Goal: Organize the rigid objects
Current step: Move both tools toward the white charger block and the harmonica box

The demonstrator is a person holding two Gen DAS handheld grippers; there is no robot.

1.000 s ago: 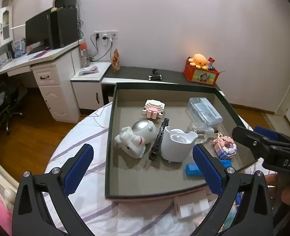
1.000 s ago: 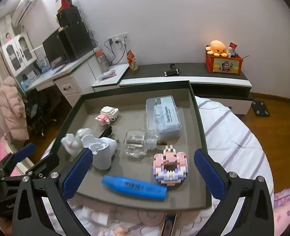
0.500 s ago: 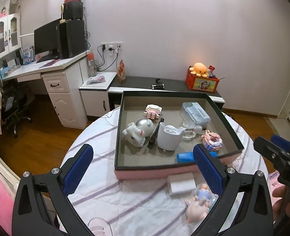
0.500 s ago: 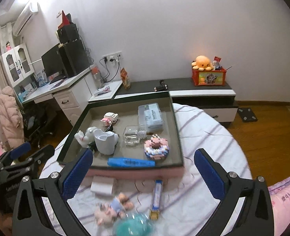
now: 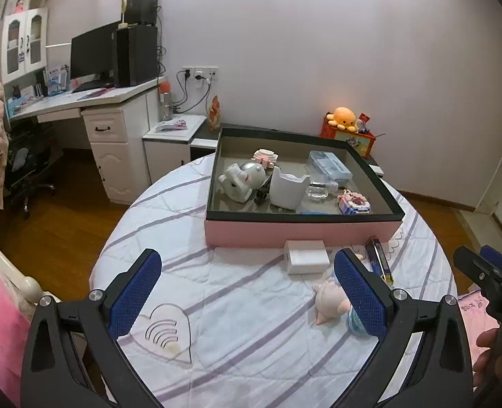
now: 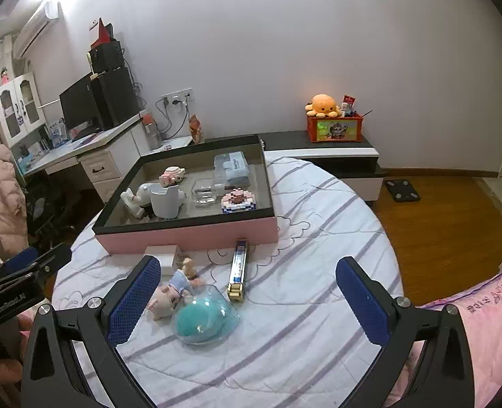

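Observation:
A pink box with a dark rim stands on a round table and holds several items: a white astronaut toy, a white cup, a clear case, a small glass bottle and a pink block figure. In front of the box lie a white block, a pig doll, a teal ball in a clear dome and a thin blue and yellow box. My left gripper and right gripper are open and empty, near the table's front.
The table wears a white cloth with purple stripes. A white desk with a monitor stands at the left. A low dark cabinet with an orange octopus toy stands at the back. Wooden floor lies to the right.
Both grippers have pulled back from over the box toward the table's front. The loose items in front of the box have come into view. Both stay open.

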